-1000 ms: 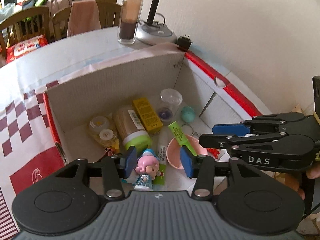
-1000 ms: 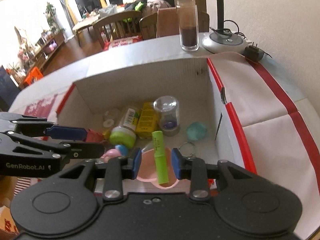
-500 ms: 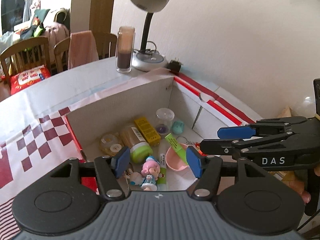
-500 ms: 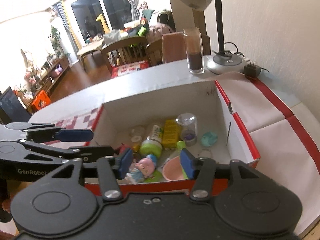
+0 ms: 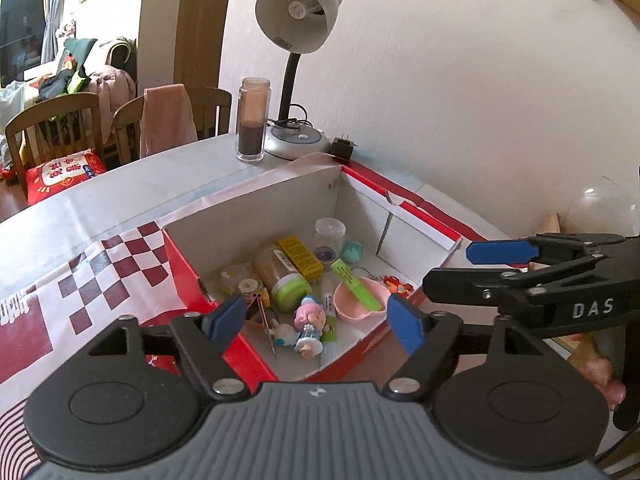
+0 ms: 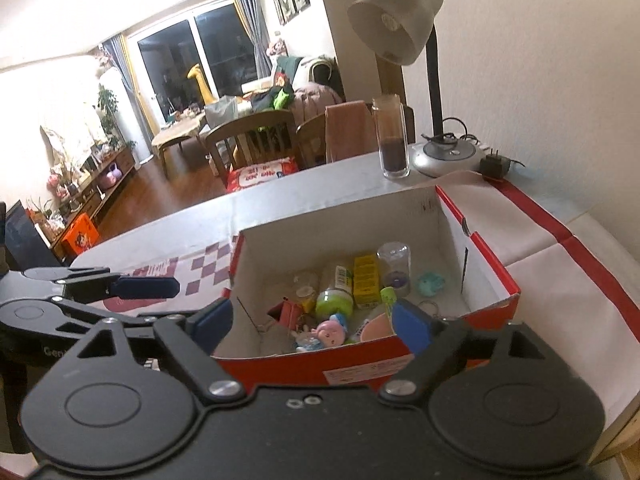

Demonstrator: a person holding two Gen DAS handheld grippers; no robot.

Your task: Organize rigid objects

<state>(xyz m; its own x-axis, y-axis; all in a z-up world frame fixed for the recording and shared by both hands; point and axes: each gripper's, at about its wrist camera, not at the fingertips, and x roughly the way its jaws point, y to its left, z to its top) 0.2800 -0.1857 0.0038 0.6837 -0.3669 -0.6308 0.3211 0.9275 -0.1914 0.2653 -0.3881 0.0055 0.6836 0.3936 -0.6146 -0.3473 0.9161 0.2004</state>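
Note:
A red cardboard box [image 5: 256, 356] [image 6: 360, 360] stands open on the table and holds small objects: a pink-haired doll [image 5: 308, 326] [image 6: 326, 334], a pink bowl [image 5: 356, 304] with a green tube [image 5: 354, 284] in it, a jar with a green lid [image 5: 282, 278] [image 6: 334, 294], a yellow box [image 5: 300, 256] [image 6: 366, 278], a clear cup [image 5: 329, 236] [image 6: 394, 266]. My left gripper [image 5: 316, 322] is open and empty, above the box's near edge. My right gripper [image 6: 310, 324] is open and empty, above the box's near wall; it also shows in the left wrist view [image 5: 500, 268].
A desk lamp [image 5: 298, 40] [image 6: 404, 20], a tall glass jar [image 5: 252, 120] [image 6: 392, 140] and a black plug adapter [image 5: 342, 146] stand behind the box by the wall. The box's flaps [image 5: 100, 272] lie spread out on both sides. Chairs [image 5: 52, 128] stand beyond the table.
Both grippers have pulled up and back from inside the box and opened wider. The doll and the green tube now lie in the box, free of the jaws.

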